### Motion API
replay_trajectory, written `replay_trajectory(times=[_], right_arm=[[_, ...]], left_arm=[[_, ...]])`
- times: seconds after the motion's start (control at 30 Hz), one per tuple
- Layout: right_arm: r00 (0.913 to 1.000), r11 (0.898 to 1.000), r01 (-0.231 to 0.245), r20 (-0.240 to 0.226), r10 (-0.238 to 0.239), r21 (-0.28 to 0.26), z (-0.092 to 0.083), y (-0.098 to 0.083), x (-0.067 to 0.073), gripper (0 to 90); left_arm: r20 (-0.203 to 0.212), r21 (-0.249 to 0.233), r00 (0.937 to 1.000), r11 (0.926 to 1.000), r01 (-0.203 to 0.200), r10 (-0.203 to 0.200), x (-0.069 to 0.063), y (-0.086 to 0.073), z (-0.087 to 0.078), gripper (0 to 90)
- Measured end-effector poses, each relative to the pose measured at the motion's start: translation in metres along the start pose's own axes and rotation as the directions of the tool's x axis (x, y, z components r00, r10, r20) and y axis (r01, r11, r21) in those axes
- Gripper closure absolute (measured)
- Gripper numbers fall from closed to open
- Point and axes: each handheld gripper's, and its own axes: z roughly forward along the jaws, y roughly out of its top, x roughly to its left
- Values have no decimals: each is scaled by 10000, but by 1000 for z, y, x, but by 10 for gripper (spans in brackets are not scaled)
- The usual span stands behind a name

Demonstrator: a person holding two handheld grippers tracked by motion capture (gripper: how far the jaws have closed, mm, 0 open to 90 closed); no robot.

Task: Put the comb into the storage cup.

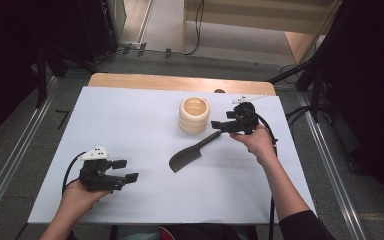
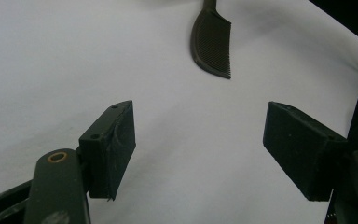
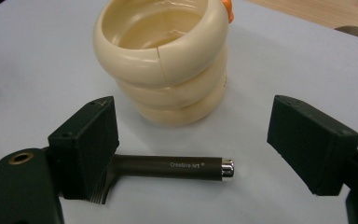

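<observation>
High view: one comb (image 1: 186, 158), one ribbed cup (image 1: 194, 115); two tongs, left (image 1: 125, 170) and right (image 1: 222, 126), both agape, empty.

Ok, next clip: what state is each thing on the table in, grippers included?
Comb: lying flat on the table, not gripped.
Cream cup: upright, looks empty.
Right gripper: open, fingers either side of the comb handle, not pressing.
Left gripper: open, nothing between its fingers.

even overhead light keeps the white table (image 1: 130, 120) bright, with soft faint shadows; the room around it is dark, and both gripper views look slightly soft.
</observation>
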Motion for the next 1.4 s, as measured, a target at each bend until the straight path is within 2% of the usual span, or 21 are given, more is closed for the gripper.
replay_trajectory(times=[0.1, 0.2, 0.3, 0.4, 0.43, 0.47, 0.57, 0.7, 1.03, 1.4], right_arm=[[9999, 10000, 50, 107, -50, 53, 3, 0, -1, 152], [9997, 9999, 101, 218, -103, 108, 6, -1, -1, 261], [9998, 9998, 70, 209, -74, 190, 10, -4, 0, 501], [9996, 9984, 5, 275, -20, 561, 15, -8, 2, 738], [9995, 9988, 63, 312, -78, 480, 17, -11, 2, 831], [9993, 9988, 76, 352, -93, 482, 19, -13, 2, 876], [9997, 9979, 91, 211, -105, 642, 26, -17, 0, 878], [9996, 9975, -120, 246, 104, 695, 35, -20, -3, 877], [9995, 9922, -201, 249, 172, 1229, 50, -28, -10, 878], [9998, 9836, -173, -8, 177, 1795, 50, -35, -8, 877]], left_arm=[[-5, 12, 10000, 10000, -7, 7, 0, 0, 0, 260], [-14, 11, 10000, 10000, -2, 2, 0, 0, 0, 260], [-12, -15, 10000, 10000, 2, -2, 0, 0, 0, 260], [-36, -11, 10000, 10000, -18, 18, 0, 0, 0, 260], [-42, -12, 10000, 10000, -28, 28, 0, 0, 0, 259], [-42, -30, 10000, 10000, -12, 12, 0, 0, 0, 260], [-44, -55, 10000, 10000, -21, 21, 0, 0, -1, 260], [-31, -30, 10000, 10000, -19, 19, 0, 0, -1, 260], [-21, -39, 10000, 10000, -25, 24, 0, 0, 0, 260], [27, -47, 10000, 10000, -74, 74, -1, 0, 0, 261]])
